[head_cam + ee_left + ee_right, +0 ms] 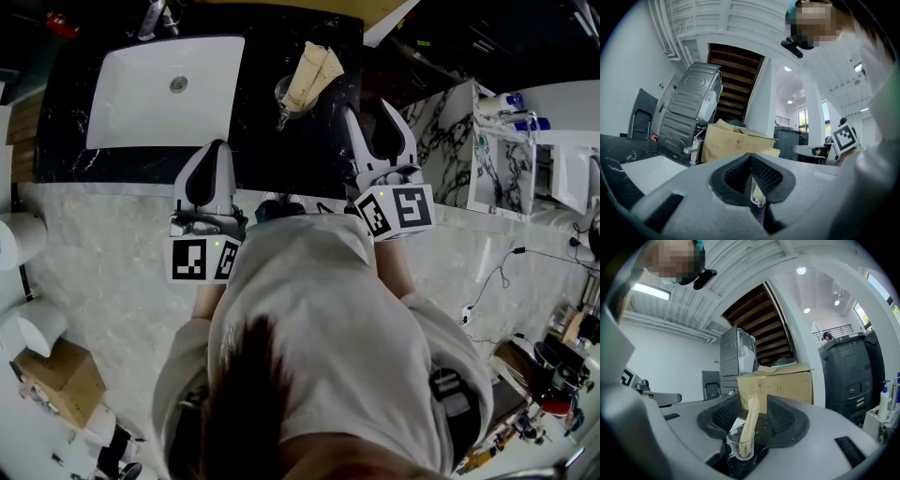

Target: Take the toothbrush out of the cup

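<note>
A clear glass cup (289,97) stands on the black marble counter (281,159), right of the sink, with a toothbrush (311,70) in a beige paper wrapper leaning out of it. My right gripper (368,108) is just right of the cup and open. In the right gripper view the cup (739,446) and the toothbrush (749,423) rise between the spread jaws of the right gripper (754,401), and no pad touches them. My left gripper (220,145) hovers left of the cup, tips together and empty. In the left gripper view the left gripper (751,157) shows the cup (757,197) small through its gap.
A white sink (141,94) fills the counter's left half, with a faucet (155,17) behind it. Marble-patterned panels (459,141) and bottles (511,98) stand to the right. A cardboard box (61,375) and paper rolls (14,239) sit on the floor at left.
</note>
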Available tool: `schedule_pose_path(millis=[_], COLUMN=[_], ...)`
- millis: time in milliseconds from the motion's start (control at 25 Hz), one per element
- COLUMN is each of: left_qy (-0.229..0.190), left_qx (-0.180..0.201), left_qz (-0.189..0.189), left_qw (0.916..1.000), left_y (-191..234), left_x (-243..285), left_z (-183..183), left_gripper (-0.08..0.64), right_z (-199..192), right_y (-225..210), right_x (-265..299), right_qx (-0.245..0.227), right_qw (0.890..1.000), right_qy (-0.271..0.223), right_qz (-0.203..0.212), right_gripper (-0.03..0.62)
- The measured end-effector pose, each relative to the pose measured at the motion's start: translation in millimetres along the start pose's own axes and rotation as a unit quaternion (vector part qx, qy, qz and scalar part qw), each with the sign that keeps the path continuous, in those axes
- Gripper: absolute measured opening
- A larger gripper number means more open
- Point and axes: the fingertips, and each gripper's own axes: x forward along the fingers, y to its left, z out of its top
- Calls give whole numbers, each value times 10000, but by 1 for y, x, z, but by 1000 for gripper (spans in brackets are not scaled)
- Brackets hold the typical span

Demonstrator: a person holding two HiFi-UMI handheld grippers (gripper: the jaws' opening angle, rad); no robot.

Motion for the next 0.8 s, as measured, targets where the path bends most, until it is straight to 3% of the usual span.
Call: schedule_pose_path(millis=[440, 800], left_qy=[5, 54], left_qx=[-49, -94], left_qz=[138, 113], left_qw=[9999, 9999], left_y=[15, 19], left_x=[8, 16], left_z=[1, -6], left_gripper=[14, 14], right_z=[-7, -41], right_y=[-4, -4], right_x=[49, 84], right_qx=[24, 51], right_qw=[9998, 9976], right_qy=[168, 649], right_qz=[75, 245], right_gripper=[177, 183])
